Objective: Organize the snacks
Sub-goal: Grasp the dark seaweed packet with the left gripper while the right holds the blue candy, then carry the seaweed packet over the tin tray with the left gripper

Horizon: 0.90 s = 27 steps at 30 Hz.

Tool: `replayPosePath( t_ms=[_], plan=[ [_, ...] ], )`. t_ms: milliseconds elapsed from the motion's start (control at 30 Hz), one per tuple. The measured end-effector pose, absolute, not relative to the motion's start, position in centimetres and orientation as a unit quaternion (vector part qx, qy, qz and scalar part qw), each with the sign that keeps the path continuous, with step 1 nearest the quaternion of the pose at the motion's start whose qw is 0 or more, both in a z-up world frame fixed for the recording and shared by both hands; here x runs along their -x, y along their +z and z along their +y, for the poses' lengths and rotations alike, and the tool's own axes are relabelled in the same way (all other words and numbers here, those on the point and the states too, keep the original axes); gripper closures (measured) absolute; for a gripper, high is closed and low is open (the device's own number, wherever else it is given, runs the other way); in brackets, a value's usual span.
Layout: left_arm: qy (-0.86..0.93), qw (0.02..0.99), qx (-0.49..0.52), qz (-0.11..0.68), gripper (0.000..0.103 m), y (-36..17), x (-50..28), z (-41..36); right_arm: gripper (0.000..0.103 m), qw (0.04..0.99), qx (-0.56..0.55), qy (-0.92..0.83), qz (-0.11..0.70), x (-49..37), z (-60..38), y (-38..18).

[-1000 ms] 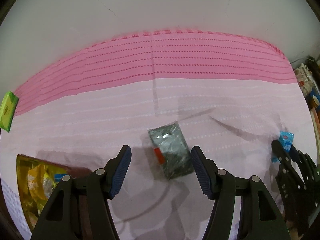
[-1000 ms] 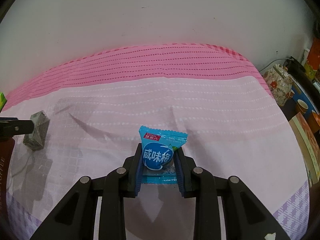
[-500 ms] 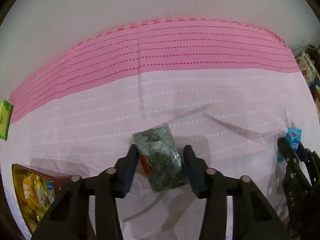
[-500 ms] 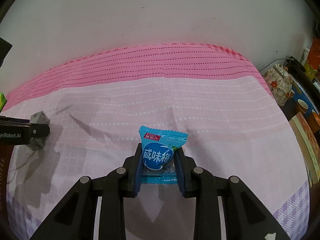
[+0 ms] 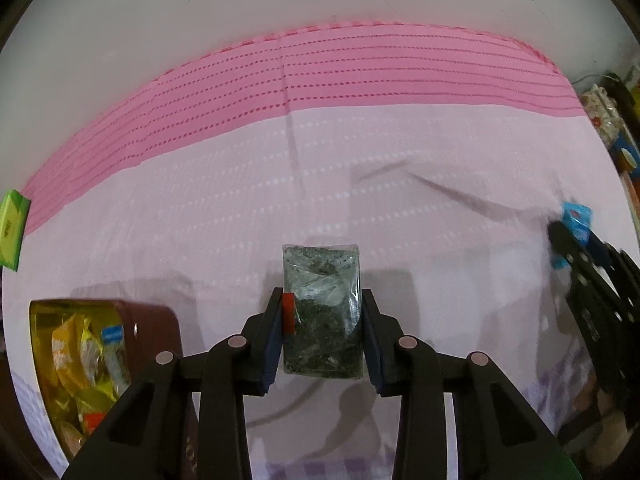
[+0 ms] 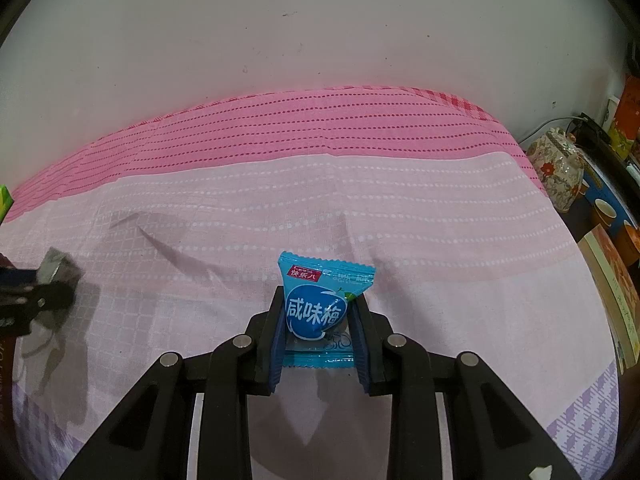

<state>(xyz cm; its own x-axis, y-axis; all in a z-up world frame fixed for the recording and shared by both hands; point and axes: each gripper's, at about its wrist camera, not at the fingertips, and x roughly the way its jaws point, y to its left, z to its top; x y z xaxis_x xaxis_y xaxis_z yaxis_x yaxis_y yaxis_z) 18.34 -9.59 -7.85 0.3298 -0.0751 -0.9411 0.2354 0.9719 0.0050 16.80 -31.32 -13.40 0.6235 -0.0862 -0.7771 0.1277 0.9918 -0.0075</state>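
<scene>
Closing left gripper (image 5: pixel 322 330) jaws onto one clear seaweed packet (image 5: pixel 321 312) at centre on the pink cloth (image 5: pixel 240 208). Gripping one blue plum candy (image 6: pixel 320 304) in right gripper (image 6: pixel 318 334), jaws narrow. Probably next: lifting both toward the one brown tin (image 5: pixel 154 320) at 8 o'clock, already holding several wrappers. One green box (image 5: pixel 12 230) at 9 o'clock.

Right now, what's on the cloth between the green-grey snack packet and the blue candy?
Nothing but bare pink cloth and shadows. The left wrist view shows it: the green-grey packet sits centre, the blue candy far right, with only cloth between.
</scene>
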Motion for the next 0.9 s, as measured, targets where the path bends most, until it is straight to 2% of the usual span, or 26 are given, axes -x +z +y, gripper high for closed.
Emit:
replayPosePath(
  t_ms=[467,900],
  plan=[
    [-0.111,0.834,-0.056,0.538,0.067,-1.5,-13.2,-5.4,0.076,0.901,-0.023,-0.060,0.430,-16.7,-31.3,-13.5],
    [-0.035,0.840,-0.012,0.542,0.067,0.6,-11.9,6.6,0.076,0.901,-0.023,-0.060,0.430,-16.7,-31.4,-13.5]
  ],
)
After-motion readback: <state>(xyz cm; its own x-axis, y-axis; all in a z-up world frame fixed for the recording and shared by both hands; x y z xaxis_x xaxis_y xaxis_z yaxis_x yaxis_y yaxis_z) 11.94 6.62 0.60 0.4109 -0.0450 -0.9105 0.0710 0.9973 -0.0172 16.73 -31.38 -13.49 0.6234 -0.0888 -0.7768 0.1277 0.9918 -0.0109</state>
